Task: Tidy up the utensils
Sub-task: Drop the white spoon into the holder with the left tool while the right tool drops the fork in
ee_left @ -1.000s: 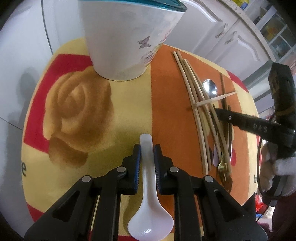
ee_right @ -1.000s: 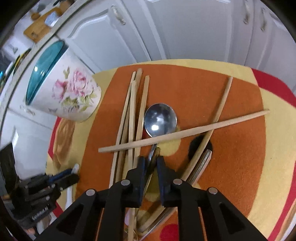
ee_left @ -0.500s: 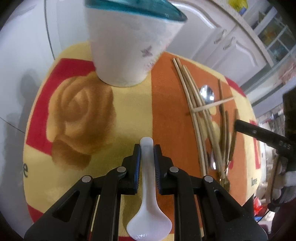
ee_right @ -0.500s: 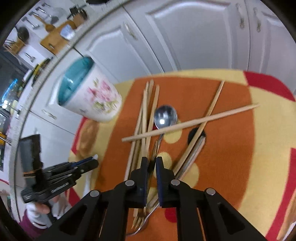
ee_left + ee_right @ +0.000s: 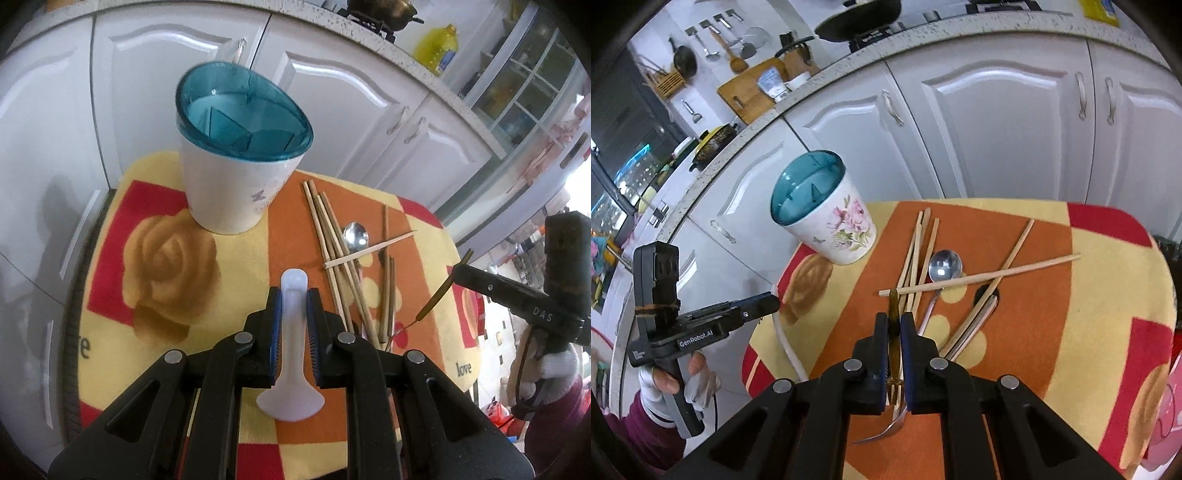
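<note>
Both hand-held grippers tilt downward: left [image 5: 292, 300] clamps spoon [image 5: 291, 354], right [image 5: 894, 325] fork [image 5: 894, 354].

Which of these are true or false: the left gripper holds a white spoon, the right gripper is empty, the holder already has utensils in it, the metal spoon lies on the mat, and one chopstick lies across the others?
1. The left gripper holds a white spoon. True.
2. The right gripper is empty. False: it is shut on a fork with a dark handle.
3. The utensil holder already has utensils in it. False: its teal compartments look empty.
4. The metal spoon lies on the mat. True.
5. One chopstick lies crosswise over the other chopsticks. True.
</note>
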`<state>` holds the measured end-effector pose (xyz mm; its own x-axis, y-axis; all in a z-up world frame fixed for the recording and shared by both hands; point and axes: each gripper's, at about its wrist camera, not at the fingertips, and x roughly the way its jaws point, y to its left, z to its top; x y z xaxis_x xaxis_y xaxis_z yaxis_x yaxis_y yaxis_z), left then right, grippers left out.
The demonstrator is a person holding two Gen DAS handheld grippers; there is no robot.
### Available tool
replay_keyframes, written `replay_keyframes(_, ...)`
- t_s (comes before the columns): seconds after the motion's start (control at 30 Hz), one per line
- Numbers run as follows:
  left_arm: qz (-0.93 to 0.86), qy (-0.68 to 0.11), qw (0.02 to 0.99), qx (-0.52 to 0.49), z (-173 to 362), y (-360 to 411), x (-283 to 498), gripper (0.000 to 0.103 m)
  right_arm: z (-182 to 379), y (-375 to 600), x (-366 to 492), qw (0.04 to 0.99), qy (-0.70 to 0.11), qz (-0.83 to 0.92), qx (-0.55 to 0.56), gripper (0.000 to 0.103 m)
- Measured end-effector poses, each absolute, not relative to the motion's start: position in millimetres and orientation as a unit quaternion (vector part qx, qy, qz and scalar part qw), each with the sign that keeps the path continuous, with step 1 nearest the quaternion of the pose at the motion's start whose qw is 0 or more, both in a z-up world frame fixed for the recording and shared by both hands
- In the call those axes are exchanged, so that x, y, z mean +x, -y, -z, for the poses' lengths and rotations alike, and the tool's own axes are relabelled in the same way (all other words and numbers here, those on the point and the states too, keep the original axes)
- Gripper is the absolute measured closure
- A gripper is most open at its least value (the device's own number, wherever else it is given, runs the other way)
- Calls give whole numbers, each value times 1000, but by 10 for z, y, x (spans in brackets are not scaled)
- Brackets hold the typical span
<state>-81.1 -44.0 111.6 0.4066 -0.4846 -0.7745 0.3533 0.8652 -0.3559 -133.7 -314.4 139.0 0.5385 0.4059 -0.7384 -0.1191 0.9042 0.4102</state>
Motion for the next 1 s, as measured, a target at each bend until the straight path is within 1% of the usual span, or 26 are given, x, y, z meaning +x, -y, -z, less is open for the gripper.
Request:
replay_keyframes(0.33, 245, -445, 858, -70, -1559, 322, -827, 91, -1814, 3086, -1242, 884, -412, -169, 142, 97)
replay_keyframes(0.53, 247, -412, 874, -71, -1958, 247, -697, 91, -2169, 2927, -1033, 896, -378, -192, 133, 97)
replay_keyframes(0.77, 227, -351, 907, -56, -2477, 160, -343, 91, -2556, 2634, -540, 905, -345, -213, 125, 97)
replay_keyframes(0.9, 225, -346, 909, -57, -2563, 136, -29, 91, -2666, 2454, -232, 910, -338, -214, 114, 97)
replay_keyframes(1.0, 230, -347, 908, -38, -2535, 194, 178, 91, -2665, 2335, 18, 910, -340, -212, 107, 97)
